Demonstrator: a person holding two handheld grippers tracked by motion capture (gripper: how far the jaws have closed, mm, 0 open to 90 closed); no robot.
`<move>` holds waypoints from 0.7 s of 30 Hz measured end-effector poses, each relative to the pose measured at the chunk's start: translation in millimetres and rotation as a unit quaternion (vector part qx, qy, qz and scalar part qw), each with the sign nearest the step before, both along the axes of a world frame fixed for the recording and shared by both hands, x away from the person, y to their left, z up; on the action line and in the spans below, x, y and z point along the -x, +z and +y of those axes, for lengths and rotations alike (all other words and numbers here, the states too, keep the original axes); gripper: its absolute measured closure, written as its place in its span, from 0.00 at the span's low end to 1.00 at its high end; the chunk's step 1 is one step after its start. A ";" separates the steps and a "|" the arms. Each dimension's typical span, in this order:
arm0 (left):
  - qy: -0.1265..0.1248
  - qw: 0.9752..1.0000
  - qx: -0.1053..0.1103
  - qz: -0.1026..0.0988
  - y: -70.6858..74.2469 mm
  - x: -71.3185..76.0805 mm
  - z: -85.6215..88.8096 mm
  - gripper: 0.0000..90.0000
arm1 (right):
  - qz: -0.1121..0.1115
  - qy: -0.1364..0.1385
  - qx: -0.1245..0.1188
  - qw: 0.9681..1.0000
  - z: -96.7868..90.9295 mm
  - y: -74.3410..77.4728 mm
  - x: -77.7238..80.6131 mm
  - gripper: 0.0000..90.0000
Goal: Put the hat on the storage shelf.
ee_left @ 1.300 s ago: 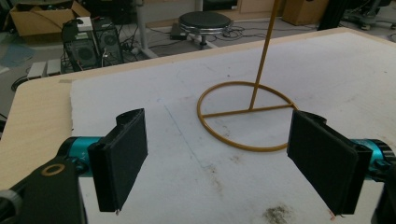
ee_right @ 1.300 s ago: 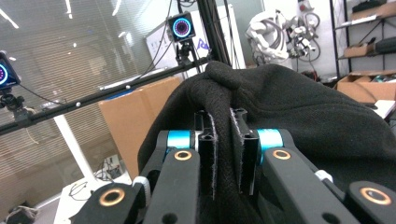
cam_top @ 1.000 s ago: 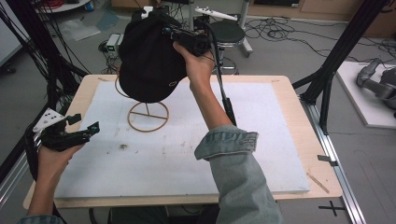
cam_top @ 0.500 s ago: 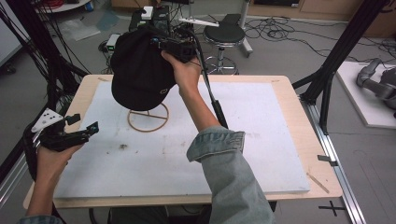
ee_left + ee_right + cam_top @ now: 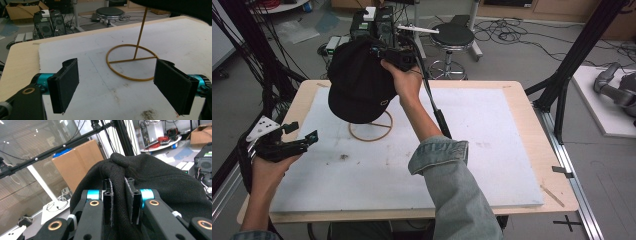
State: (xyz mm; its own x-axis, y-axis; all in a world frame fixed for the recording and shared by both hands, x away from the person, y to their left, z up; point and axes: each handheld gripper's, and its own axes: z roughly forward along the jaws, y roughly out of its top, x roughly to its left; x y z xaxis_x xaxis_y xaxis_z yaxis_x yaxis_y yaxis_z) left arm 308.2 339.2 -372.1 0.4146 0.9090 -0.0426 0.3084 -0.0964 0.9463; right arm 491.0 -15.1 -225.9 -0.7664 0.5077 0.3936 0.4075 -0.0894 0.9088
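A black cap (image 5: pixel 359 85) hangs over a gold wire stand (image 5: pixel 371 131) on the white board. My right gripper (image 5: pixel 382 51) pinches a fold of the cap's fabric (image 5: pixel 155 177) at its top; in the right gripper view the gripper (image 5: pixel 119 182) has cloth filling the narrow gap between its pads. Its jaws have just been opening slightly, and the cloth is still between them. My left gripper (image 5: pixel 304 131) rests at the board's left edge, open and holding nothing. In the left gripper view it (image 5: pixel 116 63) faces the stand's ring and upright rod (image 5: pixel 132 62).
The white board (image 5: pixel 487 140) covers a wooden table (image 5: pixel 532 120). Black frame posts (image 5: pixel 572 60) stand at both sides. A stool (image 5: pixel 452 35) and computer boxes (image 5: pixel 372 20) are on the floor behind the table.
My right hand has carried the cap leftward and down over the stand. The left gripper has stayed where it was.
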 end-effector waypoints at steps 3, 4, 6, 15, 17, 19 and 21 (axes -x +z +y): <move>0.001 1.000 0.001 -0.001 0.1 0.0 0.3 0.23 | 0.004 0.003 0.008 1.000 4.8 -3.7 -0.8 0.88; 0.000 1.000 0.001 -0.001 0.0 0.0 0.4 0.23 | 0.005 0.004 0.010 1.000 6.3 -5.0 -1.3 0.88; 0.000 1.000 0.000 0.000 -0.1 0.0 0.5 0.23 | 0.009 0.005 0.013 1.000 9.0 -7.1 -1.8 0.88; -0.001 1.000 0.001 0.000 -0.4 -0.3 -0.3 0.23 | 0.018 0.007 0.031 0.999 16.2 -17.5 -4.1 0.85; -0.002 1.000 0.000 0.001 -0.4 -0.3 -0.3 0.23 | 0.019 0.003 0.033 0.999 16.5 -19.4 -4.4 0.85; -0.001 1.000 0.002 0.001 -0.8 -0.5 -0.8 0.23 | 0.021 0.003 0.029 0.999 16.1 -22.1 -4.9 0.84; -0.002 1.000 0.000 0.002 -0.9 -0.7 -0.9 0.23 | 0.027 0.005 0.028 0.999 16.2 -25.2 -6.2 0.83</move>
